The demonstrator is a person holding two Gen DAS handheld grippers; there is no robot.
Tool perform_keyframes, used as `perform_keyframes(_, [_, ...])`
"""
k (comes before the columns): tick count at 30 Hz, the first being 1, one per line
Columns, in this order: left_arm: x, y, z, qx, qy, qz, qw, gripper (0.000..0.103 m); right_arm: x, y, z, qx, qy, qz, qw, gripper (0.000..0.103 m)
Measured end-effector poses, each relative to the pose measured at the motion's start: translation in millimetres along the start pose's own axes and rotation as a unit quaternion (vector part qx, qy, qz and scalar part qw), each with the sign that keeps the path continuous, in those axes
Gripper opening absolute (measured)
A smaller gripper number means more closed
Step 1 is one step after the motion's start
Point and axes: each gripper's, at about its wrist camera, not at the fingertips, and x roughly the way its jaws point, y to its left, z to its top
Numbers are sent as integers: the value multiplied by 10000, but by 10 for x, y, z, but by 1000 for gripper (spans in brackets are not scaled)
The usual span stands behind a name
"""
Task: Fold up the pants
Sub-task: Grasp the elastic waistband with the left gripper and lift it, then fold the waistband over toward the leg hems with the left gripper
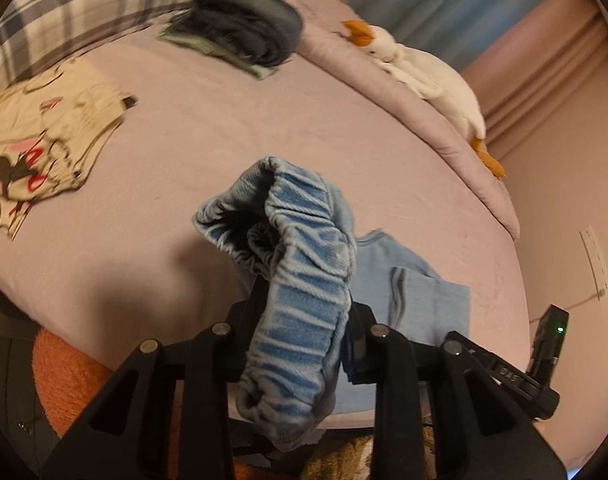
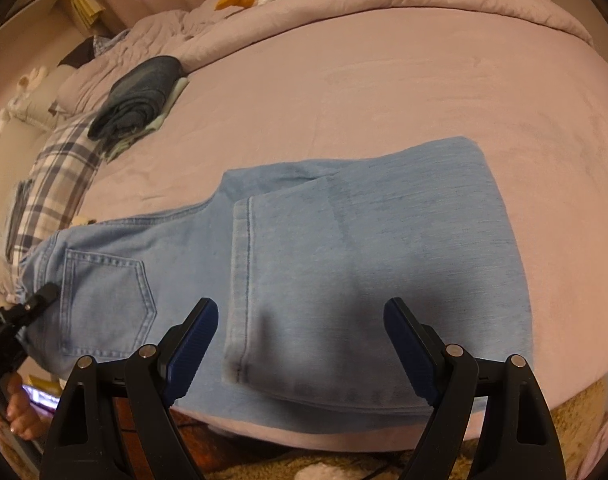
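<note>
Light blue jeans (image 2: 364, 240) lie on the pink bed sheet (image 2: 384, 92), the legs folded over so a hem (image 2: 244, 280) runs across the middle. A back pocket (image 2: 104, 304) shows at the left end. My left gripper (image 1: 306, 300) is shut on the gathered elastic waistband (image 1: 304, 240) and holds it lifted off the bed; in the right wrist view it (image 2: 36, 300) sits at the jeans' left end. My right gripper (image 2: 302, 308) hangs open just above the folded legs near the bed's front edge, with nothing between its blue pads (image 2: 192, 340).
A stack of folded dark clothes (image 1: 244, 28) sits at the far side by a plaid pillow (image 1: 84, 8). A cream printed garment (image 1: 36, 140) lies at the left. A plush goose (image 1: 424, 76) rests on the rolled quilt. A person's hand (image 2: 20, 412) grips the left tool.
</note>
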Motion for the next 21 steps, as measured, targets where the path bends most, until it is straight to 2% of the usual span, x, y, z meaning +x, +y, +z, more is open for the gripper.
perform_keyframes(8, [23, -553, 16, 728, 73, -487, 9961, 27, -34, -120, 13, 162, -72, 29, 9998, 85])
perform_keyframes(12, [149, -809, -32, 1042, 143, -493, 9932, 27, -59, -201, 15, 260, -104, 52, 9996, 85])
perform_keyframes(21, [406, -1075, -61, 1294, 412, -514, 9894, 27, -91, -435, -26, 534, -132, 42, 9985, 85])
